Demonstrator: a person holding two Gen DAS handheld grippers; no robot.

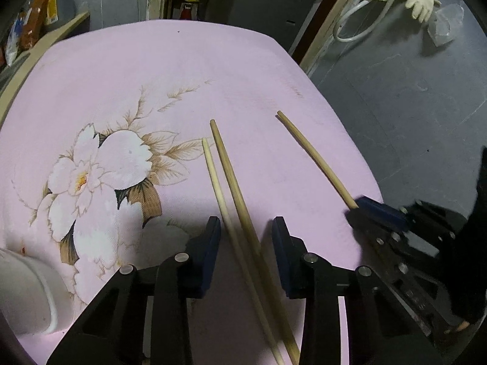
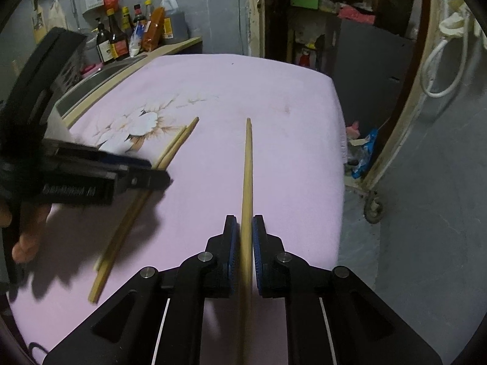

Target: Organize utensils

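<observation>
A table [image 1: 170, 70] covered in a pink cloth [image 2: 283, 158] is carrying the things; the cloth is showing a printed white flower with brown leaves [image 1: 100, 176] on its left half. Two pale wooden chopsticks [image 1: 234, 200] are lying directly on the cloth, side by side and nearly touching, their far tips just beside the flower print. A white rounded object [image 1: 27, 292] is sitting at the table's near left edge, only partly in view. A third chopstick [image 2: 247, 176] is stretching over the right part of the cloth; whether it is touching the cloth cannot be told.
</observation>
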